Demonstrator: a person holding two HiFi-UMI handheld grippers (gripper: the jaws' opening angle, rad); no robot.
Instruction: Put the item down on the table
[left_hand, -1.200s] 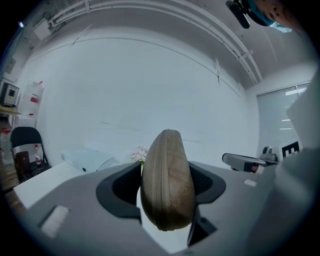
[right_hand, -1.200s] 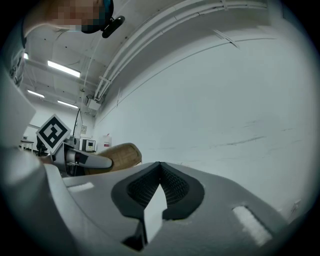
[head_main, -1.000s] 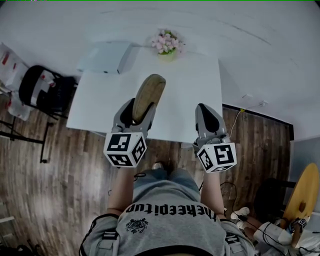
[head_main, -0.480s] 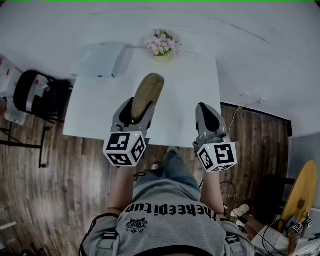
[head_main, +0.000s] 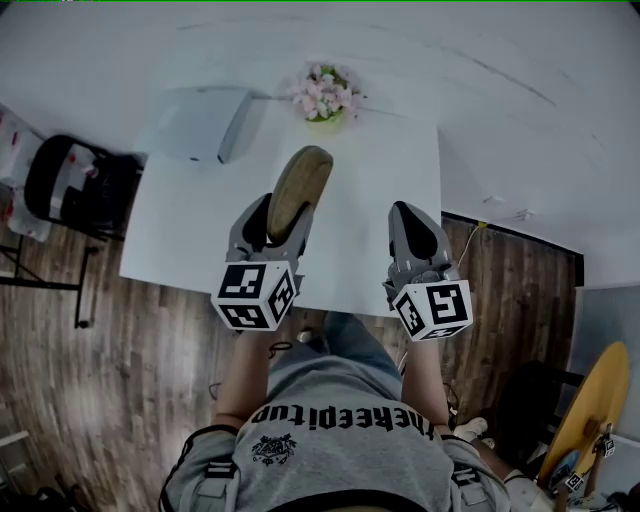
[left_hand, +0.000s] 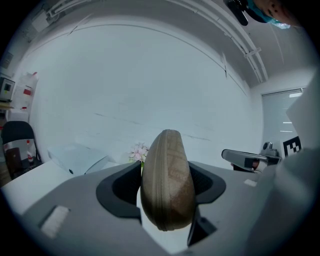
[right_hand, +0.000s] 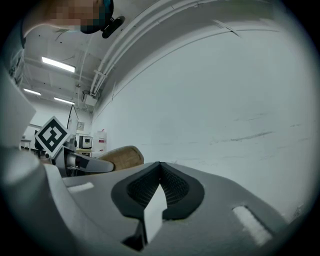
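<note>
My left gripper (head_main: 274, 222) is clamped on a tan woven plate (head_main: 300, 184). The left gripper view shows it standing on edge between my two jaws, its grooved rim facing the camera and its far end sticking out past my fingertips. In the head view the plate sits just left of the frame's middle, over the white table (head_main: 190, 225); I cannot tell whether it touches the tabletop.

My right gripper (head_main: 408, 216) is to the right of centre, beside the left one and apart from it, over the table's near right edge. Its jaws are pressed together with nothing between them.

At the table's far edge, top centre of the frame, stands a small pot of pink flowers (head_main: 322, 92). To its left, at the table's upper-left corner, lies a white case (head_main: 195, 122). A black chair (head_main: 68, 185) stands on the wooden floor (head_main: 120, 380) at the left edge.
</note>
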